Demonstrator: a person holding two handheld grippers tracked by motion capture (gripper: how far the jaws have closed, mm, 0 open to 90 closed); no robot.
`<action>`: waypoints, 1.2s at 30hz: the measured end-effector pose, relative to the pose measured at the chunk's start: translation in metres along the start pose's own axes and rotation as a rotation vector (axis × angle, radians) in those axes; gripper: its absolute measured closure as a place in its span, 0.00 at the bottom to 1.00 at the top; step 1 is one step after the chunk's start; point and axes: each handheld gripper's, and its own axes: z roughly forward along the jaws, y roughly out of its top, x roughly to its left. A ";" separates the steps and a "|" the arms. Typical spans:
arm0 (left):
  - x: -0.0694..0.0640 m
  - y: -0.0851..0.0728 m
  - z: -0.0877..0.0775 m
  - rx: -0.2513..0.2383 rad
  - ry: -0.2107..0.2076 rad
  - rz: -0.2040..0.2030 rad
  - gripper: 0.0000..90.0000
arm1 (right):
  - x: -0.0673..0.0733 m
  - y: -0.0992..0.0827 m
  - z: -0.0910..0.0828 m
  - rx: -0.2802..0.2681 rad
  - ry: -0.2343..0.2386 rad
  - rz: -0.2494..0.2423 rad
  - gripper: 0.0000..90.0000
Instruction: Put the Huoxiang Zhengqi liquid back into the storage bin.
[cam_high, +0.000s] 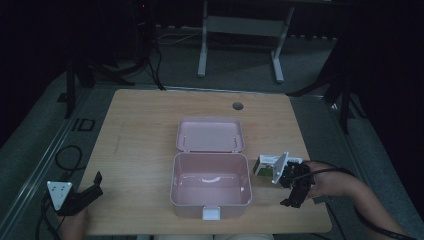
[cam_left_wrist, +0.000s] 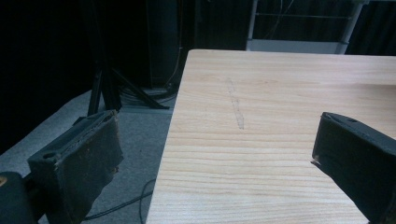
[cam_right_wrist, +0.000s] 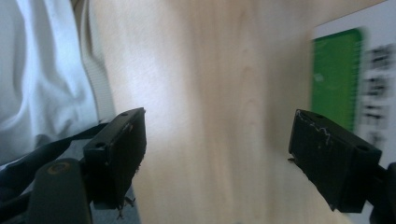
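We are holding the left gripper (cam_high: 85, 195) at the lower left of the high view, fingers (cam_left_wrist: 77, 163) spread wide with nothing between them, hovering over the left edge of the tabletop (cam_left_wrist: 261, 121). At the lower right, our right gripper (cam_high: 295, 192) is also released; in the right gripper view its fingers (cam_right_wrist: 116, 154) are standing apart over bare wood, gripping nothing, with the small white-and-green carton (cam_right_wrist: 355, 70) lying off at the upper right of that frame. In the high view that carton (cam_high: 267, 167) is sitting just right of the pink storage box (cam_high: 210, 187), which is resting open at the centre, its lid (cam_high: 210, 134) folded back toward the upper middle and its latch (cam_high: 210, 214) facing the near edge.

We are judging this as the approach step: the carton is not yet picked up. The next move is calling for turning the right fingers onto it and closing. Open room is lying left of the box and beyond the lid; the right tabletop edge is running near the carton.
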 end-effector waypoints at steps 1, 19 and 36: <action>0.000 0.000 0.000 0.000 0.000 0.000 0.02 | -0.002 0.001 -0.003 0.000 -0.010 -0.004 0.22; -0.001 0.000 0.001 0.010 -0.006 0.011 0.02 | -0.053 0.002 -0.030 0.019 -0.123 -0.024 0.34; -0.002 0.000 0.002 0.018 -0.014 0.022 0.02 | -0.092 0.008 0.005 0.121 -0.075 -0.008 0.51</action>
